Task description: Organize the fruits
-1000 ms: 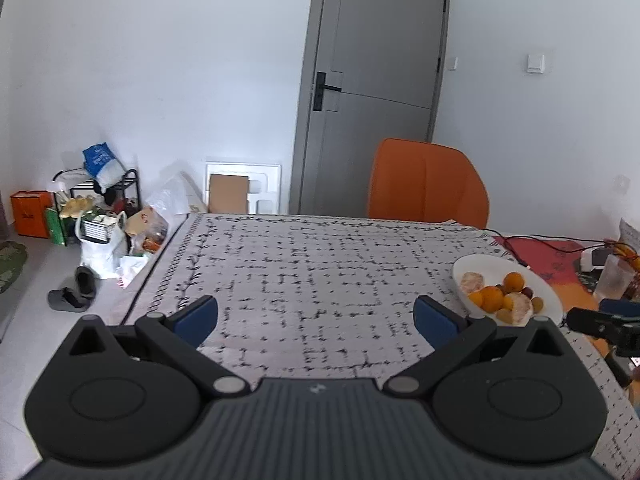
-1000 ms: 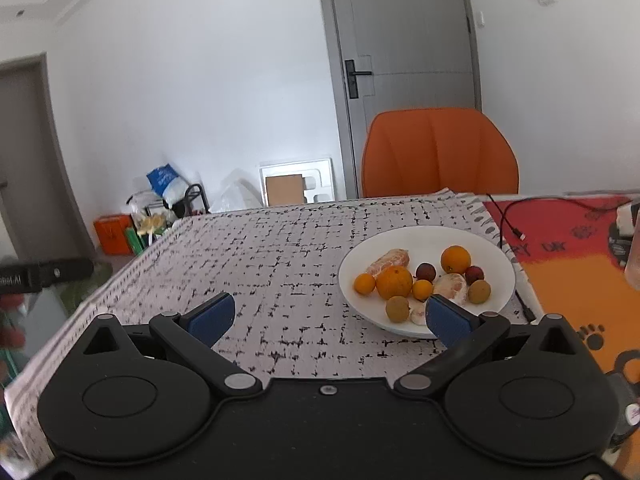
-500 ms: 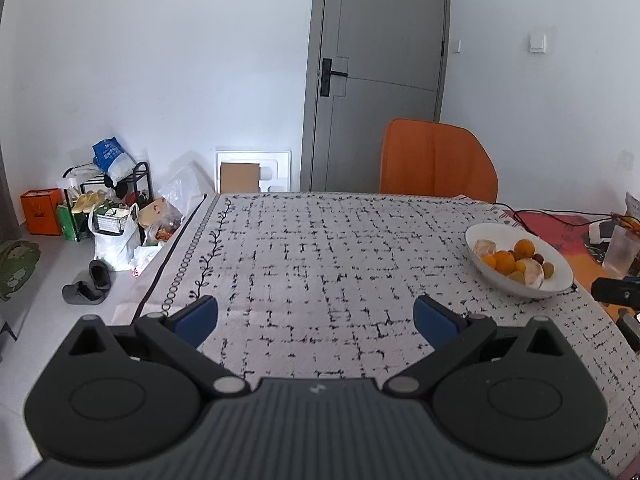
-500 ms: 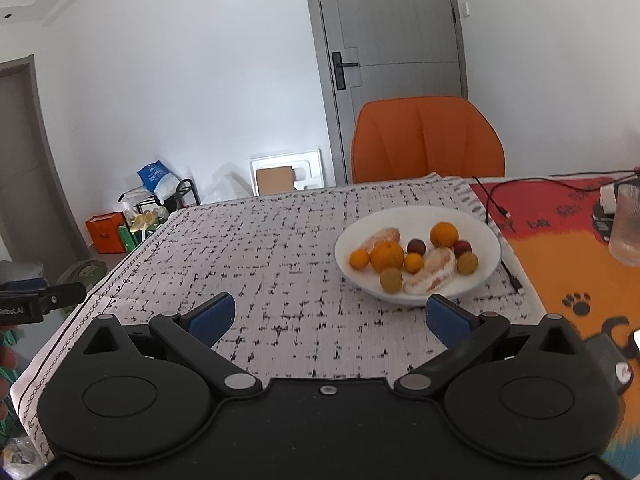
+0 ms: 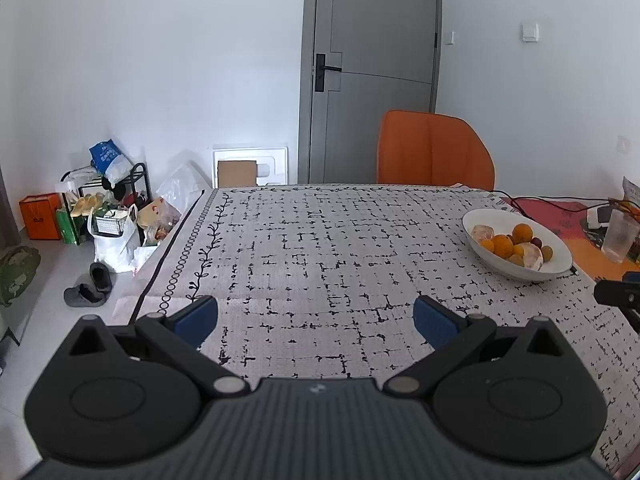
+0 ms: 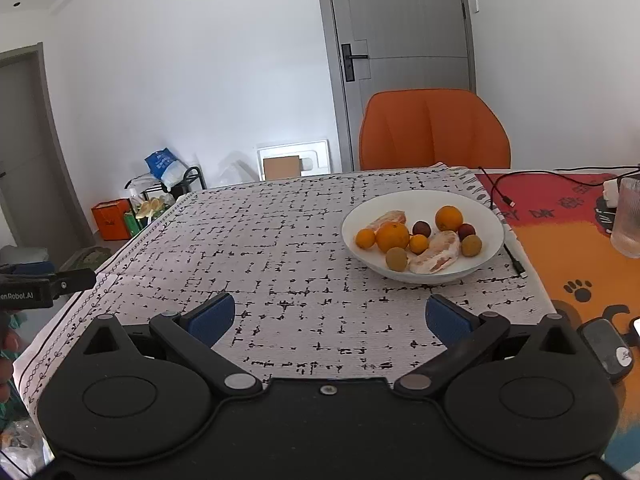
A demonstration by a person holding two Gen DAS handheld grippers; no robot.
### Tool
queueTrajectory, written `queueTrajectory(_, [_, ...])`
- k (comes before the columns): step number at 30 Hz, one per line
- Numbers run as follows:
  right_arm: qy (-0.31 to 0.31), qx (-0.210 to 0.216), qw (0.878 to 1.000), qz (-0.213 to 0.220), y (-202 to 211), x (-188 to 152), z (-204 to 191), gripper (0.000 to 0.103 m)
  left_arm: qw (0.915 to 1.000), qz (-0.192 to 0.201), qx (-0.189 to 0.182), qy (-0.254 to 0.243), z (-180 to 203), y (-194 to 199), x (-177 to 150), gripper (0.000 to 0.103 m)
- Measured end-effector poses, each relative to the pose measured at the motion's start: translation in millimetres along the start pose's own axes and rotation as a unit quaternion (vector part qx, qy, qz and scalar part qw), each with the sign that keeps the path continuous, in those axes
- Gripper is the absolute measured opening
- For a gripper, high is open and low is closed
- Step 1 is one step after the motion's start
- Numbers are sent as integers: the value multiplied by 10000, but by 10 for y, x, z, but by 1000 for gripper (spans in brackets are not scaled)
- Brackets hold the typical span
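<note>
A white bowl point(image 6: 486, 216) stands on the patterned tablecloth point(image 6: 280, 264) and holds several fruits: oranges point(image 6: 392, 237), small dark plums point(image 6: 421, 227), brownish round fruits point(image 6: 396, 258) and peeled citrus pieces point(image 6: 436, 254). The bowl also shows in the left wrist view point(image 5: 560, 266) at the far right. My right gripper point(image 6: 330, 320) is open and empty, above the cloth in front of the bowl. My left gripper point(image 5: 316, 318) is open and empty over the cloth, left of the bowl.
An orange chair point(image 6: 434, 130) stands behind the table by a grey door point(image 6: 400, 40). A glass point(image 6: 628, 218), a black cable point(image 6: 502, 196) and a dark device point(image 6: 606, 346) lie on the red-orange mat point(image 6: 576, 248) at the right. Bags and shoes point(image 5: 100, 220) clutter the floor at the left.
Both grippers have pulled back and tilted; the bowl now looks farther from each. Both stay open and empty.
</note>
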State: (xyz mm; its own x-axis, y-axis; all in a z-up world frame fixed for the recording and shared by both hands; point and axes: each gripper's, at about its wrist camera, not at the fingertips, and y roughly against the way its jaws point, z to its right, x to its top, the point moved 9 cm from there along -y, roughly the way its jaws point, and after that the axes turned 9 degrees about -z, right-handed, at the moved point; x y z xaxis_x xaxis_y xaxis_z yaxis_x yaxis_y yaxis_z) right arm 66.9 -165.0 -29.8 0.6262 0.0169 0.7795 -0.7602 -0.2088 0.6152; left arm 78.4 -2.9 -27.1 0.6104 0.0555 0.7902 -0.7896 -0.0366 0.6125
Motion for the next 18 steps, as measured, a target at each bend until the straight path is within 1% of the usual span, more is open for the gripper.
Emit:
queueTrajectory(7, [-18, 84, 10000, -26, -19, -27, -30, 103, 10000, 39, 30, -16, -6, 48, 17, 103])
queueTrajectory(14, [-59, 94, 9999, 32, -3, -2, 0, 103, 10000, 36, 38, -39, 9, 38, 24, 103])
queueTrajectory(18, [-95, 68, 9999, -18, -39, -36, 26, 103, 10000, -17, 24, -41, 17, 17, 4, 103])
